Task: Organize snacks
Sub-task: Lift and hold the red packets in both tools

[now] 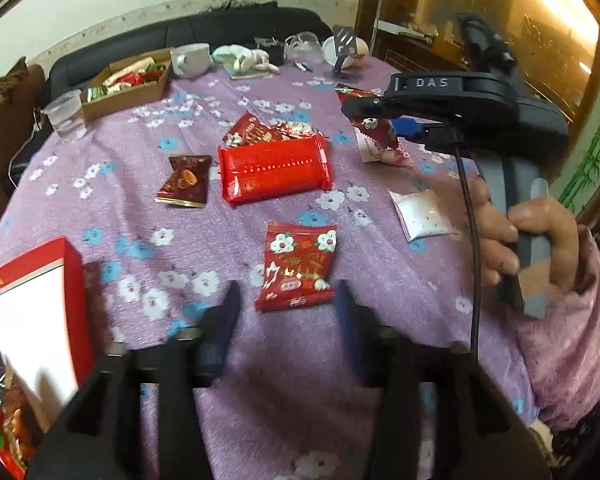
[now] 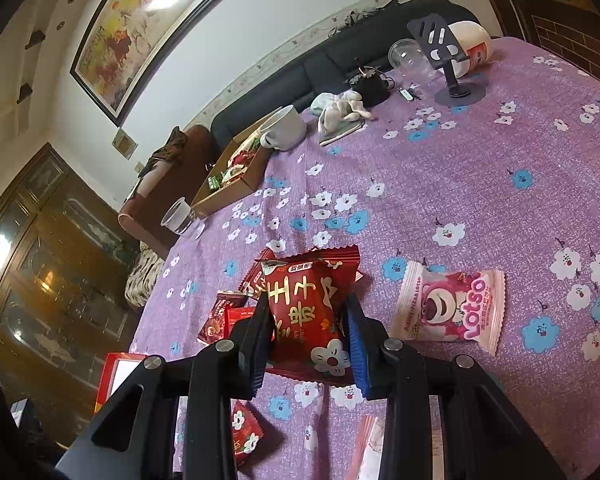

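The red foil snack packet with white flowers (image 2: 312,316) is pinched between the pads of the right hand-held gripper (image 2: 310,344), lifted above the purple flowered cloth on the desk (image 2: 440,168). Just right of that packet lies a pink Lotso bear snack packet (image 2: 450,310) — flat on the cloth. The left hand-held gripper (image 1: 288,312) stands open with nothing between its fingers; a similar red flowered packet (image 1: 298,266) lies just beyond them. Left of it stands a red-and-white box (image 1: 40,300).
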### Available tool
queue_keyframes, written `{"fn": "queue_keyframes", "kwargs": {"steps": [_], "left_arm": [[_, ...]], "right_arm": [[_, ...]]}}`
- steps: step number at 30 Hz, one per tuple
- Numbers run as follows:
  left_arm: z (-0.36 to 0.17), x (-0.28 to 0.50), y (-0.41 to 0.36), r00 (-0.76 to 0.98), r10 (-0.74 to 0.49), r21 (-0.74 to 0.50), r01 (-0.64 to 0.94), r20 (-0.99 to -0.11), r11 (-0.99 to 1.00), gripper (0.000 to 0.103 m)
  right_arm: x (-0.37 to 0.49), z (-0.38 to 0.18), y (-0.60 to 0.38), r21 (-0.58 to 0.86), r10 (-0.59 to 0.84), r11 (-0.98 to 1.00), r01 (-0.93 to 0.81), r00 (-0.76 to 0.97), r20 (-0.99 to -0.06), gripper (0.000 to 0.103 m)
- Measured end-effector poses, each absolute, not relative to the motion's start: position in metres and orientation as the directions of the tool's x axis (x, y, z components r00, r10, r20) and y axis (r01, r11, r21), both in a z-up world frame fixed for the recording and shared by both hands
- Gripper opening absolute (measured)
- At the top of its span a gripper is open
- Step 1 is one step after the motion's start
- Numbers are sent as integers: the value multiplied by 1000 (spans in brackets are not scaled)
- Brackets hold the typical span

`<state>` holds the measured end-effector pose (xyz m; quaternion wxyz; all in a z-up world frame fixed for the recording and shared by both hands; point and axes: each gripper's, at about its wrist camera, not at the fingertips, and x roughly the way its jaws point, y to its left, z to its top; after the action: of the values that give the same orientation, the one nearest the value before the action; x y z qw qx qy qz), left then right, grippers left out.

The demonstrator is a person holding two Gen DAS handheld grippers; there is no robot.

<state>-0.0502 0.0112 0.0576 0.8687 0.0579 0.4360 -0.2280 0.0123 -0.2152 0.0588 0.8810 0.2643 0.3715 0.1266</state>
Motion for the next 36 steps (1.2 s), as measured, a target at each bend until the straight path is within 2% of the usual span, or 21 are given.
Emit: {"fn": "queue_keyframes", "kwargs": {"steps": [2,10,11,12,14,21,25,29,32,36], "left_arm": [[52,-41,8,506,-346,-122,424,-790,897,76],[26,-21,-1,469,-331,-153,377,-819,913,76],[24,-22,-4,469,-325,-144,380,-821,914,72],[24,-25,-8,489,-308,-110,391,-816,914,61],[25,-28,-13,501,-304,-83,415,-810,906,44],[34,-34,-6,534,-344,-112,418,-773,901,31],[36,-34,5,535,-354,-140,400,-767,906,30],[34,-33,16,571,-289,-83,360,-769,929,30],[36,-27,29,544,-321,-143,344,-775,928,30],[29,-25,26,539,-303,-124,343,-786,931,34]], "right_arm": [[13,58,-216,561,420,827,-22,688,-592,35],[13,57,-217,567,425,824,-20,683,-594,35],[14,57,-217,568,426,823,-20,682,-594,35],[14,56,-217,568,427,823,-20,682,-594,35],[15,56,-217,567,425,823,-18,683,-595,35],[15,56,-217,569,426,822,-19,683,-593,35],[14,57,-217,571,431,821,-31,689,-583,35],[12,58,-216,569,431,822,-36,692,-579,35],[14,55,-217,574,432,819,-27,686,-585,35],[14,56,-216,570,431,821,-29,687,-585,35]]}}
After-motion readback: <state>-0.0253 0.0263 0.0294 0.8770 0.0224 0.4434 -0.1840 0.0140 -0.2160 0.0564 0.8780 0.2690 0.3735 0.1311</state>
